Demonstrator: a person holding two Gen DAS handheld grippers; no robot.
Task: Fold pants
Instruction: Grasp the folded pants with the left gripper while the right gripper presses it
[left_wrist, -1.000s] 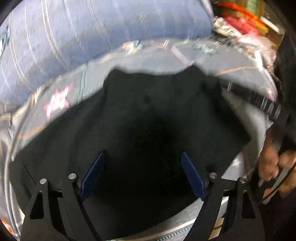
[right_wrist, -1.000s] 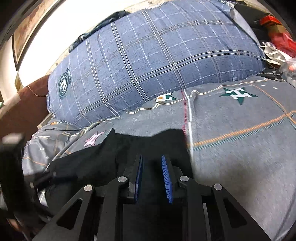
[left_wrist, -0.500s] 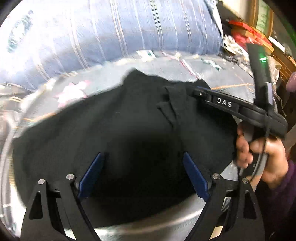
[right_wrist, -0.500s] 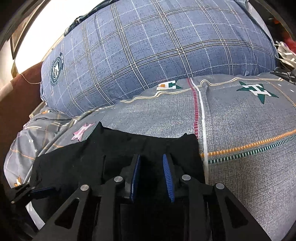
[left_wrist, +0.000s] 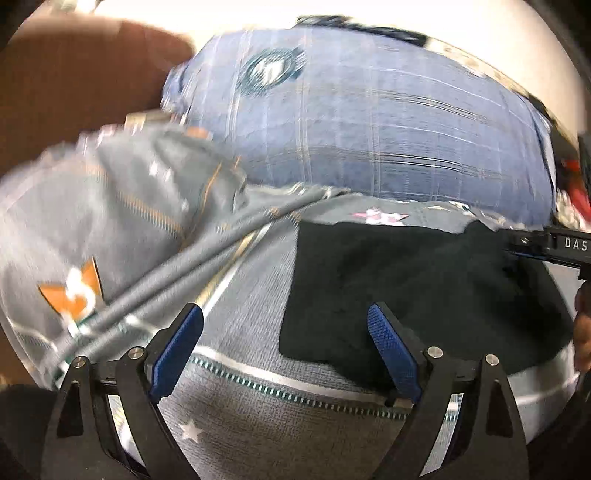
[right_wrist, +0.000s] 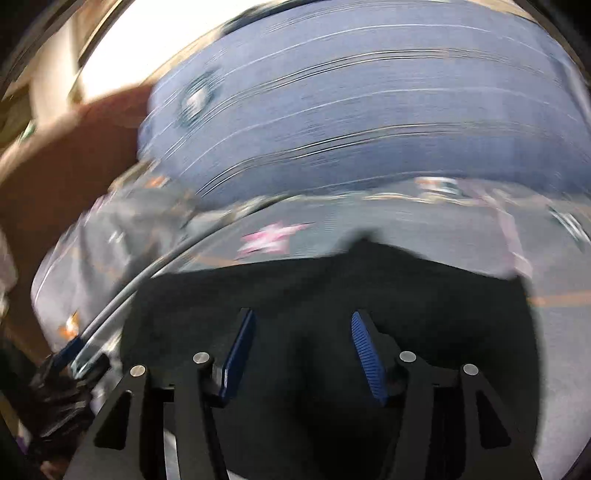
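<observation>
The black pants (left_wrist: 406, 288) lie folded into a dark block on the grey bedsheet. My left gripper (left_wrist: 284, 314) hovers at their left edge, its jaws wide and still opening. Its right finger is over the cloth, its left finger over bare sheet, and nothing is pinched. The right gripper's finger (left_wrist: 546, 243) reaches in over the pants' far right corner. In the blurred right wrist view my right gripper (right_wrist: 301, 319) hangs over the pants (right_wrist: 332, 288), jaws opening. The cloth lies beneath them and the pads are not pressing on it.
A big blue plaid pillow (left_wrist: 369, 122) fills the back of the bed. The grey star-print sheet (left_wrist: 240, 406) bunches into folds at the left. A brown headboard (left_wrist: 74, 74) stands behind, clutter (left_wrist: 572, 192) at the far right. A hand (left_wrist: 581, 332) shows at the right edge.
My left gripper swung left off the middle of the pants to their left edge. The right gripper's jaws, narrow on the cloth before, have spread apart and it shifted sideways.
</observation>
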